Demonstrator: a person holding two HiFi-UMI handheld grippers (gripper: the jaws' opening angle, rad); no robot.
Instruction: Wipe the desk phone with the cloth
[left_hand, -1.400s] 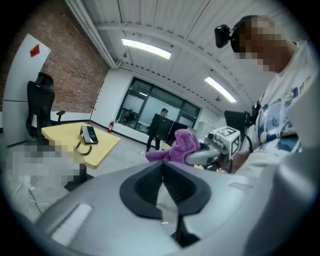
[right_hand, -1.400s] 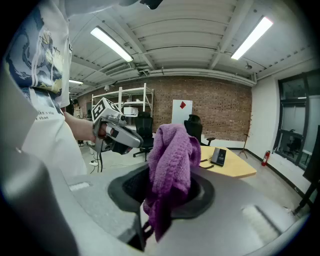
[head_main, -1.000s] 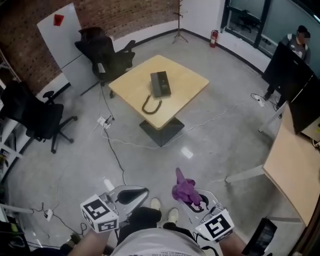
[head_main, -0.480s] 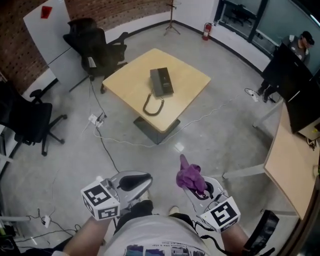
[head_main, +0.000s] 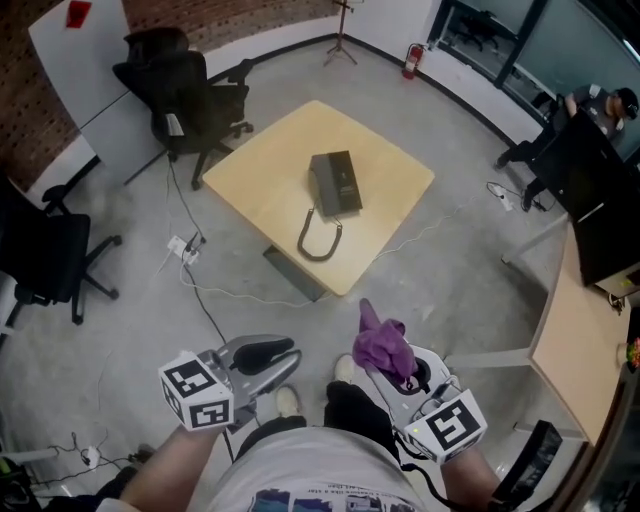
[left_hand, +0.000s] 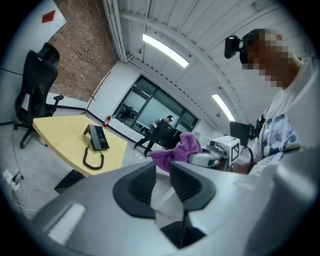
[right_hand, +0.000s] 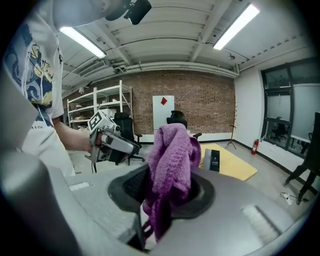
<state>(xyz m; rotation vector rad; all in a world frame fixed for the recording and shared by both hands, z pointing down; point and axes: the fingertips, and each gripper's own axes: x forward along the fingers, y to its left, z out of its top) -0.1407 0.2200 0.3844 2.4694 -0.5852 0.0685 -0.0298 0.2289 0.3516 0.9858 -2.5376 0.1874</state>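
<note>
Your right gripper had its jaws clamped on the purple cloth, which stood up in a bunch above them. Your left gripper had just been opening its jaws, and they stood a narrow gap apart with nothing between them. Both sat low by your body, well apart from the desk phone, which lay on the yellow table ahead, with its coiled cord looped toward you.

Table nearer — left gripper newly ajar, empty
</note>
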